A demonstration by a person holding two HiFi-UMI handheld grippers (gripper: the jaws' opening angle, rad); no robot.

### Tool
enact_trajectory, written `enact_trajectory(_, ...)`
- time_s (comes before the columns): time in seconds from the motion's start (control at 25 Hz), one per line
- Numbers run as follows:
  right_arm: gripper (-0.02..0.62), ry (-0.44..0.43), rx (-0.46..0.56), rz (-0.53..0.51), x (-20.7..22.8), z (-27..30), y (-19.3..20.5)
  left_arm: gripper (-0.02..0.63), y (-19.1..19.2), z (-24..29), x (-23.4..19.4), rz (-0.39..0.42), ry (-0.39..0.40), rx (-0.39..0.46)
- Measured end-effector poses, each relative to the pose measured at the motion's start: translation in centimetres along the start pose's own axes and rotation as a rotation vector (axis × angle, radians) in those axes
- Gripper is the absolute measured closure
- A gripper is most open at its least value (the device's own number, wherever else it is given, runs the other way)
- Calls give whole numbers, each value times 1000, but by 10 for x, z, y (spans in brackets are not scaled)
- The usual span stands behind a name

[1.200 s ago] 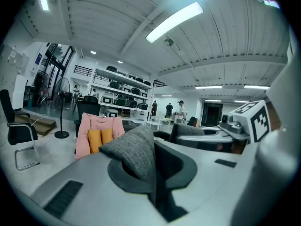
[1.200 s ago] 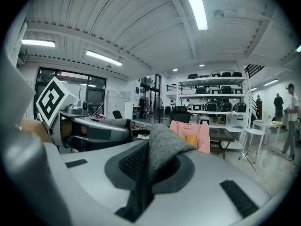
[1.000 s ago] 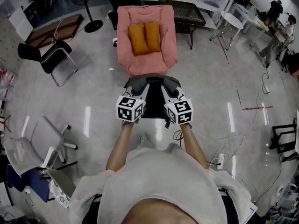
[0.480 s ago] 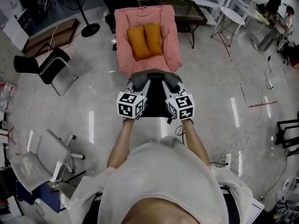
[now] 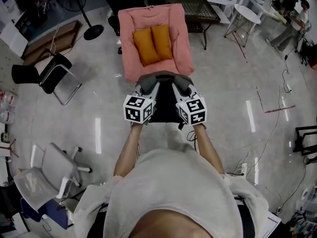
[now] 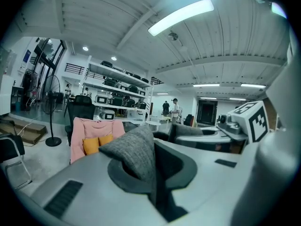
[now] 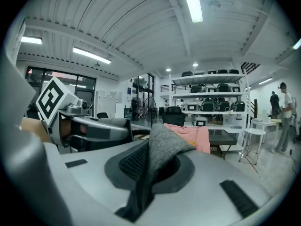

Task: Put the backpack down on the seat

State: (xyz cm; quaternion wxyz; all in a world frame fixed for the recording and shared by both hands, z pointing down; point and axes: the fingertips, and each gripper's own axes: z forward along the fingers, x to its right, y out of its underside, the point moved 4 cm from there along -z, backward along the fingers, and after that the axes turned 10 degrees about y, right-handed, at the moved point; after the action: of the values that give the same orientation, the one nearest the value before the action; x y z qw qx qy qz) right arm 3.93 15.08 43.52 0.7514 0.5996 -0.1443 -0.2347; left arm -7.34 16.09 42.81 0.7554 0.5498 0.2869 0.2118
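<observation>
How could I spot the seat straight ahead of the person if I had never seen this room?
Look across the shiny grey floor to the dark table at the far end. Just in front of it stands a soft pink armchair. Unlike the bare black chair left of it in the head view, it holds two orange cushions.

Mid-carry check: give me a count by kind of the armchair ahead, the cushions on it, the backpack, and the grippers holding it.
pink armchair: 1
orange cushions: 2
backpack: 1
grippers shut on the backpack: 2 (left gripper, right gripper)
Total: 6
</observation>
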Motion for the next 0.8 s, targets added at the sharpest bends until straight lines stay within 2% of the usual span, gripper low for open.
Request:
enact_trajectory(0.28, 569, -1, -2, 4, 31, 44, 1, 577, -7, 42, -31, 0, 4, -12)
enact_trajectory(0.8, 569, -58, -8, 24, 102, 173, -21, 576, -48, 139, -128, -25, -43, -32)
